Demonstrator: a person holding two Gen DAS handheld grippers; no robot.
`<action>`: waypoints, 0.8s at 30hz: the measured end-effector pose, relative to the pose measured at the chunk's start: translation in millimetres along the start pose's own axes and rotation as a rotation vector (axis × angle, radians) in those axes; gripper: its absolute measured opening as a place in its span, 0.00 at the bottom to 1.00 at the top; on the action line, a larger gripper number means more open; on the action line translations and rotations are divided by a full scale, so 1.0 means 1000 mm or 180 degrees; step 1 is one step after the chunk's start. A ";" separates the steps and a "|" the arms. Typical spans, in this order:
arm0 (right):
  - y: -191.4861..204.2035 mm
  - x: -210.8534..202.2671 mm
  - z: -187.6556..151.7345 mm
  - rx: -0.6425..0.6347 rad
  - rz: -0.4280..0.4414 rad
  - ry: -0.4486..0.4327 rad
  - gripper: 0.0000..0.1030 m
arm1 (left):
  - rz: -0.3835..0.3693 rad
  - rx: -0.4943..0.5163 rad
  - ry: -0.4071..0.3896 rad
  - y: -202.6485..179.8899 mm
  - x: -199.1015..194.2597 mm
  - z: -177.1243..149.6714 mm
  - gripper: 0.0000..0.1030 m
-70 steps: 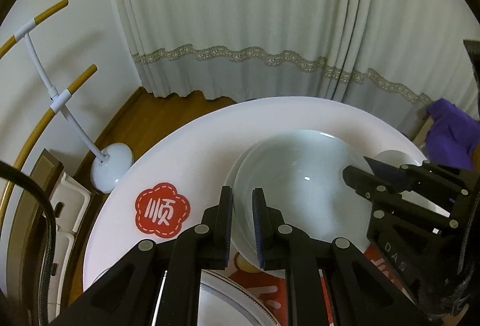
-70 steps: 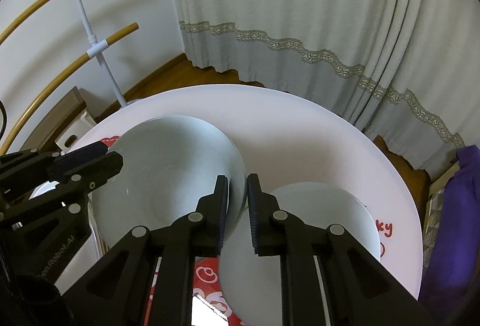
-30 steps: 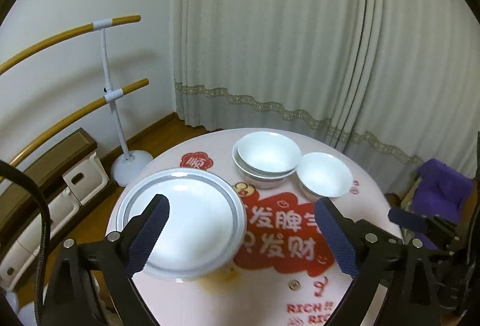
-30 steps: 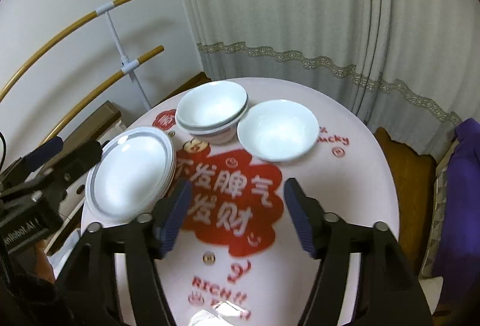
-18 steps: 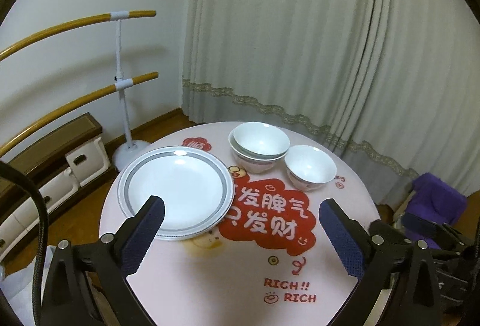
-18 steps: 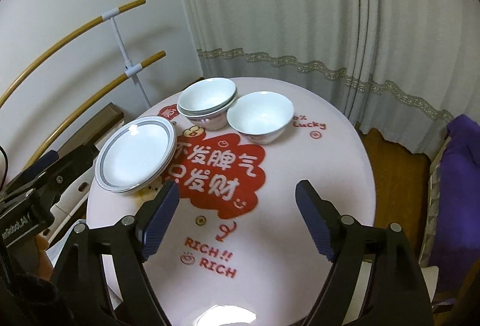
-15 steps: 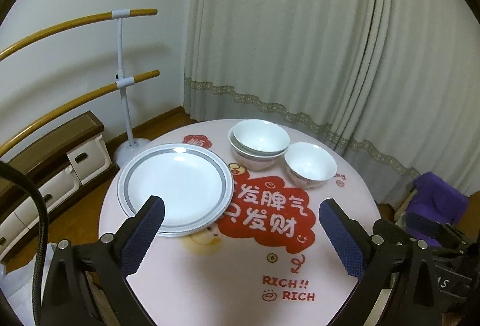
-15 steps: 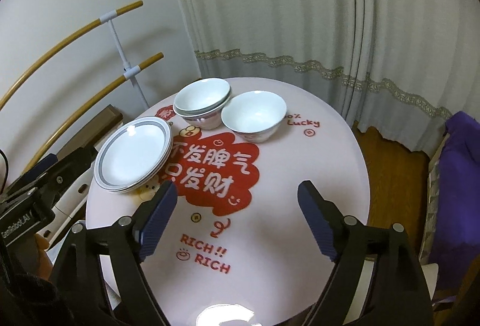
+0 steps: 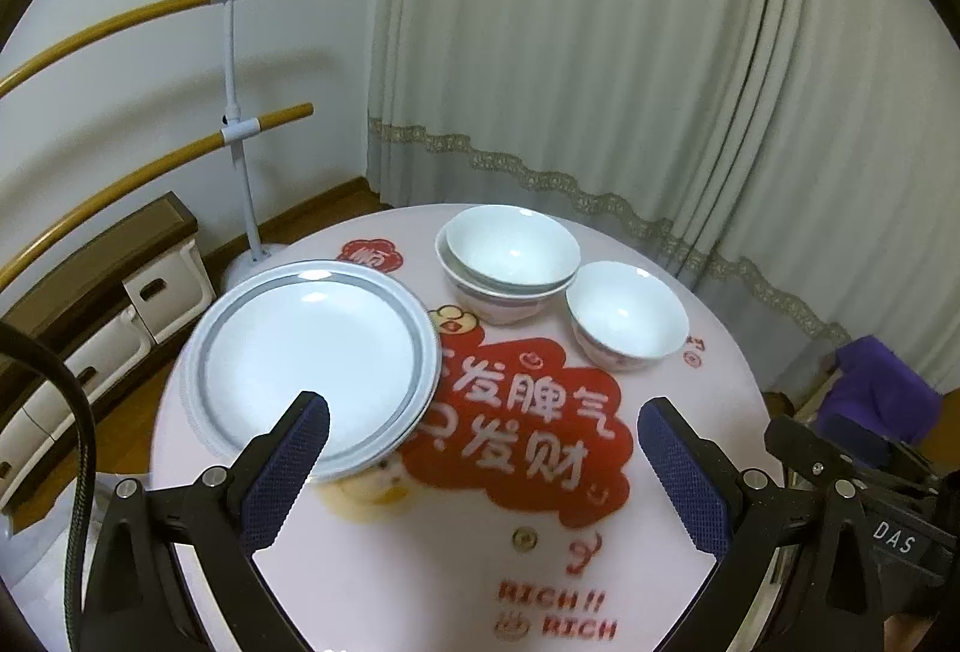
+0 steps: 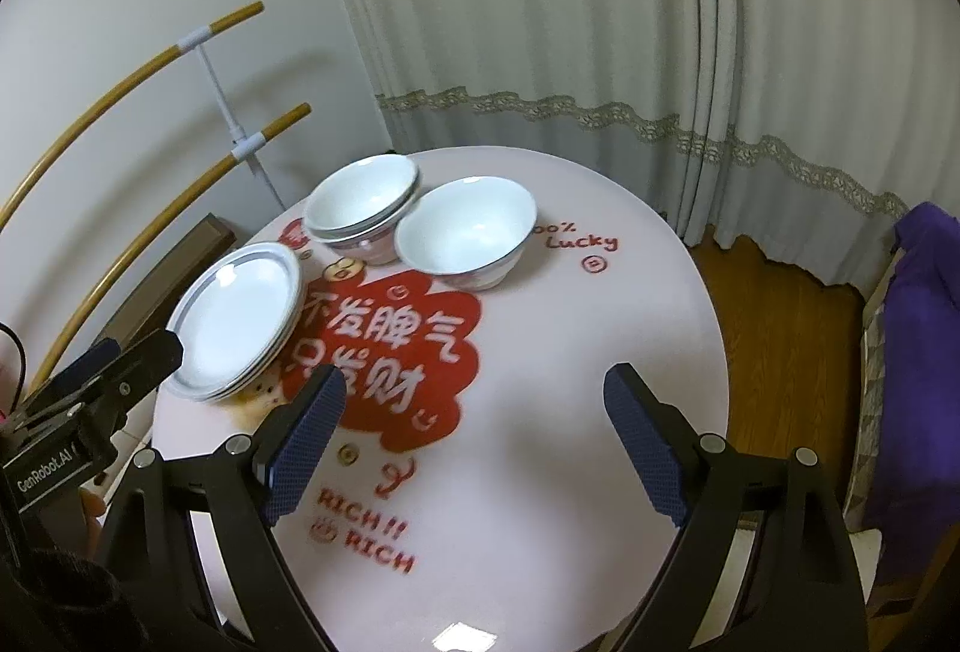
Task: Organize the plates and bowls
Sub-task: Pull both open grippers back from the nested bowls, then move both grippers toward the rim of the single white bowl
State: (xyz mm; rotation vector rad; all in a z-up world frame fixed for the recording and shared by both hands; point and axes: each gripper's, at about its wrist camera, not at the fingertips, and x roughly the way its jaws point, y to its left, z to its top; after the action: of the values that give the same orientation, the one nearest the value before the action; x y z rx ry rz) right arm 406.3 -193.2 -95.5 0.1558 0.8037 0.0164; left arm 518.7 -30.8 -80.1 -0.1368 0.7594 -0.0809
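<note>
Plates with grey rims are stacked at the left side of the round pink counter. Two nested bowls are placed at the far edge, and a single bowl is set just beside them on the right. The left claw is held wide apart above the near part of the counter, with nothing gripped. The right claw is also spread wide and holds nothing.
</note>
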 end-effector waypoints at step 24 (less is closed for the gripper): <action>-0.059 0.170 0.081 0.0161 -0.0131 0.0539 0.60 | -0.0072 -0.0138 0.0830 -0.046 0.203 0.075 0.58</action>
State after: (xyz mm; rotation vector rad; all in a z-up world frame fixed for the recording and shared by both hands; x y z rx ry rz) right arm 579.7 -250.0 -170.0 0.1875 0.9765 -0.0300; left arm 716.1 -93.8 -157.4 -0.1782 1.0203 -0.1052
